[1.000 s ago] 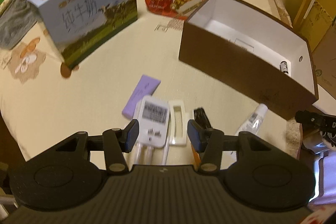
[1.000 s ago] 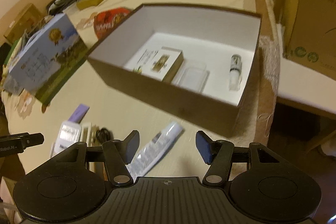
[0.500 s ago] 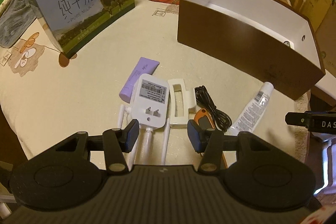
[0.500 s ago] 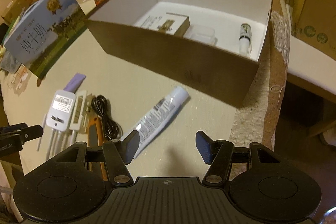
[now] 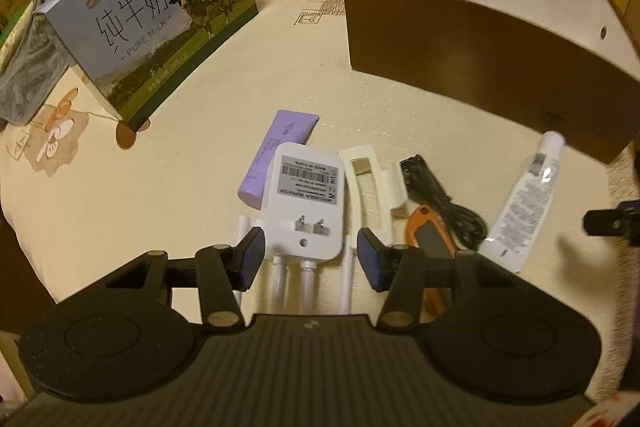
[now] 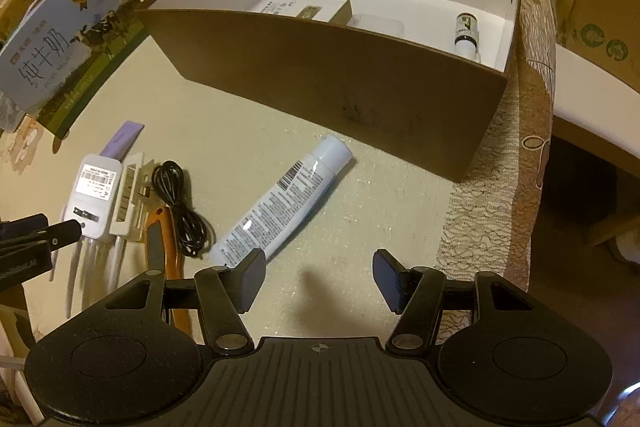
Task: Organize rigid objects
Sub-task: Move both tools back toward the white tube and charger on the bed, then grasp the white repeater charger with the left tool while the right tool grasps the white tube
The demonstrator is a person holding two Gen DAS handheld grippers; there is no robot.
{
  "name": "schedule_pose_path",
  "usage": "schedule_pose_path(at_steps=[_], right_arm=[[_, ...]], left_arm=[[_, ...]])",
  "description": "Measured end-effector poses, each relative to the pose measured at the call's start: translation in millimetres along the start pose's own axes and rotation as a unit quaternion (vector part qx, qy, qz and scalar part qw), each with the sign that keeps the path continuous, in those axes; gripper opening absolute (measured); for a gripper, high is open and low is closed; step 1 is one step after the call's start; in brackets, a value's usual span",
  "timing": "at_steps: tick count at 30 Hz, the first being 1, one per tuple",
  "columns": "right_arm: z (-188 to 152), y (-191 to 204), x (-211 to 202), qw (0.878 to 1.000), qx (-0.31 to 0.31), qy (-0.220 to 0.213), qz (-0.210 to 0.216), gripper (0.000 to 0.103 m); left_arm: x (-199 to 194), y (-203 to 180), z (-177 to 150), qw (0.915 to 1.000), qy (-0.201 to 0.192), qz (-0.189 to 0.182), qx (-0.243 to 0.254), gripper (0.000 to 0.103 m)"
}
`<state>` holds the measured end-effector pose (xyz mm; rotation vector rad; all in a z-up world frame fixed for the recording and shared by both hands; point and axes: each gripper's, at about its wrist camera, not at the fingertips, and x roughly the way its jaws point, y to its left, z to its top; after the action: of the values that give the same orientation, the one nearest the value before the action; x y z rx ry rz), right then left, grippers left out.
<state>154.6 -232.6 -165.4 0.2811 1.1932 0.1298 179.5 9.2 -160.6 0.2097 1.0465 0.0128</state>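
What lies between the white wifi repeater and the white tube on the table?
In the right wrist view, between the white wifi repeater and the white tube lie a cream plastic bracket, an orange utility knife and a coiled black cable.

white plug-in repeater (image 5: 305, 199) lies label-up between lilac tube (image 5: 280, 153) and cream bracket (image 5: 370, 183); brown box (image 6: 340, 79) stands open.

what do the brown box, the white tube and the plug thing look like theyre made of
Brown box: likely matte cardboard; thin straight walls, white inside.
White tube: probably soft plastic with a slight sheen; printed text and barcode, flattened tail end.
Plug thing: seemingly hard, smooth white plastic, with grey metal-looking prongs and a label.
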Motion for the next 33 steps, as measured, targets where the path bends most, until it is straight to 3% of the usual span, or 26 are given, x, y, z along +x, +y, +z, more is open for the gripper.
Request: schedule_pose_path(at_steps=[12, 18, 24, 27, 29, 30, 33], right_arm=[[10, -10, 17, 0.999, 0.053, -0.002, 0.002, 0.057], [19, 4, 36, 0.996, 0.084, 0.0, 0.02, 0.057], [24, 17, 55, 0.995, 0.094, -0.017, 0.007, 0.057], [25, 20, 64, 0.996, 0.082, -0.018, -0.005, 0.056], [25, 25, 66, 0.998, 0.053, -0.022, -0.012, 0.05], [26, 29, 67, 0.999, 0.021, -0.025, -0.016, 0.042], [26, 43, 67, 0.995, -0.091, -0.033, -0.027, 0.036]], left_arm=[[20, -9, -8, 0.9979, -0.002, 0.03, 0.057, 0.053], [25, -12, -8, 0.9966, -0.004, 0.035, 0.075, 0.053], [28, -13, -7, 0.996, -0.005, 0.035, 0.081, 0.053], [29, -14, -7, 0.9959, -0.005, 0.035, 0.084, 0.053], [29, -15, -8, 0.9959, -0.005, 0.035, 0.084, 0.053], [29, -15, -8, 0.9959, -0.004, 0.035, 0.083, 0.053], [32, -15, -9, 0.9958, -0.002, 0.036, 0.084, 0.053]])
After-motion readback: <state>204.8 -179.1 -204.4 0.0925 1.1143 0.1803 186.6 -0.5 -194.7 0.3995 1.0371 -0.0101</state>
